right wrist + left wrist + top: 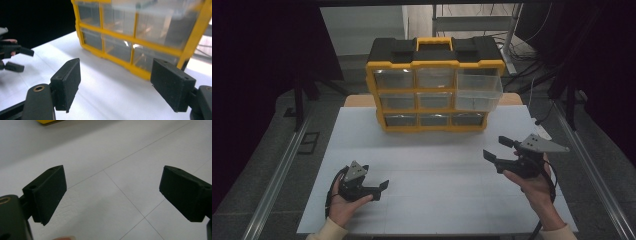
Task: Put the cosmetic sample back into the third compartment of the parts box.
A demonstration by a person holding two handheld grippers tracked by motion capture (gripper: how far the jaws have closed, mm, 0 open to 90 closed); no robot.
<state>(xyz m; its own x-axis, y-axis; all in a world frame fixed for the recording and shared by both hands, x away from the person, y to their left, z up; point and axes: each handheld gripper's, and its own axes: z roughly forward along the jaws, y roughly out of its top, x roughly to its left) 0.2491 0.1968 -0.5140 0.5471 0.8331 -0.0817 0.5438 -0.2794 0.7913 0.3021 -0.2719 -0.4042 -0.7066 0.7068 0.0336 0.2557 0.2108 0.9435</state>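
Note:
A yellow and black drawer cabinet (pixel 434 82) stands at the far middle of the white table (pixel 437 200), with clear drawers in three rows. Its top right drawer (pixel 478 91) is pulled out toward me. My left gripper (pixel 379 190) rests low at the front left, open, with only bare table between its jaws (pixel 112 192). My right gripper (pixel 498 148) is held above the table at the right, open and empty, and it points at the cabinet (pixel 140 32). The left gripper (pixel 18 58) also appears far off in the right gripper view.
The table ends in metal rails (pixel 277 175) on both sides. Cables (pixel 527 60) and a rack (pixel 472 22) lie on the floor behind the cabinet. Dark curtains flank the scene.

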